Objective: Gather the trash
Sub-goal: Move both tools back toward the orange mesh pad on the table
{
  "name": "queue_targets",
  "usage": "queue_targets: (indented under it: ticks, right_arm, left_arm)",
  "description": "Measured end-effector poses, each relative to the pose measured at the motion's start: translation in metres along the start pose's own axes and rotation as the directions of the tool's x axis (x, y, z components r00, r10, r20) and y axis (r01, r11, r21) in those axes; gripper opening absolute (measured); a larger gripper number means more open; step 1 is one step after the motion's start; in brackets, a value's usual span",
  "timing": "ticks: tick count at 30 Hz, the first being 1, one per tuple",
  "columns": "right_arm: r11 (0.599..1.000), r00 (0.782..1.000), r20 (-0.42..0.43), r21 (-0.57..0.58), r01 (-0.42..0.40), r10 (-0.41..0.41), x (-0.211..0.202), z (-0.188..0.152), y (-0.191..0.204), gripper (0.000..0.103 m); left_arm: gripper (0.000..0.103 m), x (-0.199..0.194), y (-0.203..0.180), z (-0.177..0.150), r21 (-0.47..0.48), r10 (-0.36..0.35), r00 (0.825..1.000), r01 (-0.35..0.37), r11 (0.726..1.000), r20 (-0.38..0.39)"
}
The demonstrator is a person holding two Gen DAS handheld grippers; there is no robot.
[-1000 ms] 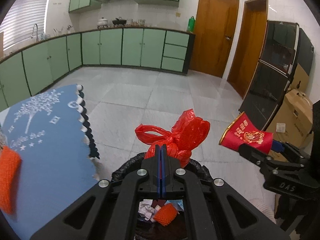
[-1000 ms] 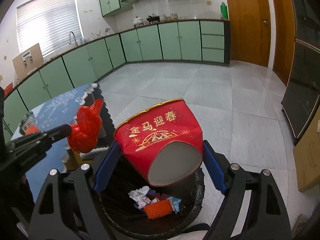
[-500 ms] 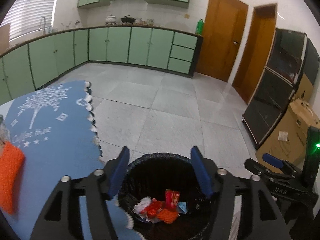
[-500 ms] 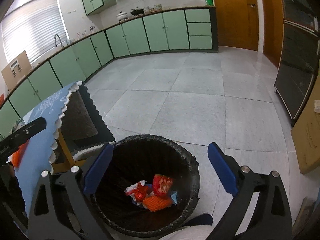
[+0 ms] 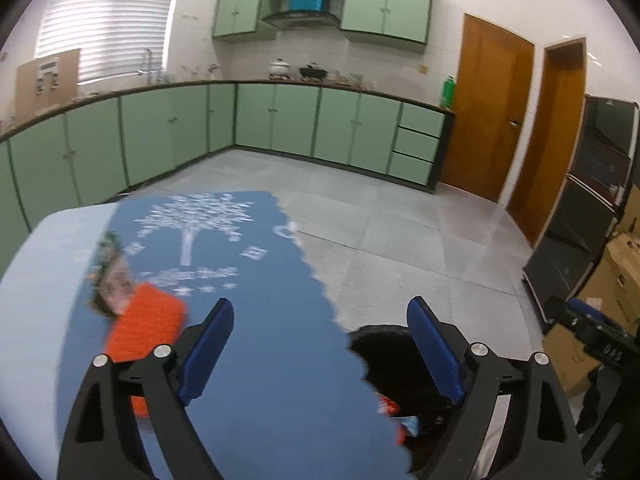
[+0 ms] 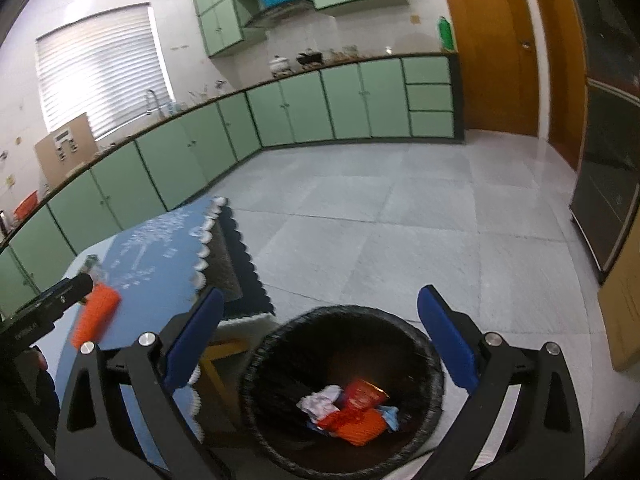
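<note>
A black-lined trash bin [image 6: 344,311] stands on the floor beside the table and holds a red carton [image 6: 362,394], orange netting [image 6: 360,428] and white paper [image 6: 320,398]. My right gripper [image 6: 320,338] hangs open above the bin with nothing in it. My left gripper [image 5: 322,348] is over the edge of the blue tablecloth [image 5: 280,380]; its jaws are opening and nothing is between them. An orange net piece [image 5: 144,328] and a crumpled greenish wrapper [image 5: 108,276] lie on the cloth, left of the left finger. The cloth hides part of the bin [image 5: 376,334].
Green kitchen cabinets [image 5: 280,120] line the far walls. Dark glass-front cabinets [image 5: 592,200] and cardboard boxes [image 5: 616,280] stand at the right. Grey floor tiles [image 6: 400,220] lie beyond the bin. The right gripper's arm [image 5: 592,340] shows at the right edge of the left wrist view.
The left gripper let go of a red plastic bag and the right of a red carton; both now lie in the bin. The left gripper swung left over the table, and both rose.
</note>
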State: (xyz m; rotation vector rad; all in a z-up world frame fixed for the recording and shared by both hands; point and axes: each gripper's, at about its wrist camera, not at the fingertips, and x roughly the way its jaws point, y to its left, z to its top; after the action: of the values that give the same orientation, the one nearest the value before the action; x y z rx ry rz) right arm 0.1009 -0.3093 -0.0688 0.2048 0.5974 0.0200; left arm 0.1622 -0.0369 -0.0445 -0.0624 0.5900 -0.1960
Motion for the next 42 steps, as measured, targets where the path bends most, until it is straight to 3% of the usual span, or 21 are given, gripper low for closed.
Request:
queue_targets:
  ticks: [8,19,32,42]
  right_arm:
    - [0.993,0.997,0.003,-0.090,-0.072,0.073,0.007,0.005,0.068,0.095]
    - [0.968,0.984,-0.028,-0.181,-0.176,0.173,0.034,-0.002,0.170,0.095]
    - [0.938,0.968,-0.106,-0.243,-0.245,0.226,0.069,-0.026,0.258,0.095]
    - [0.930,0.967,-0.162,-0.281,-0.235,0.196,0.095,-0.046,0.301,0.094]
  left_arm:
    - [0.087,-0.036,0.070,-0.008,-0.046,0.141,0.989,-0.140,0.989,0.032]
    - [0.087,-0.060,0.155,-0.027,-0.120,0.316,0.948,-0.310,0.943,0.034]
    - [0.087,-0.061,0.214,-0.049,-0.144,0.376,0.927,-0.374,0.916,-0.016]
    - [0.087,-0.060,0.235,-0.057,-0.165,0.384,0.923,-0.385,0.908,-0.039]
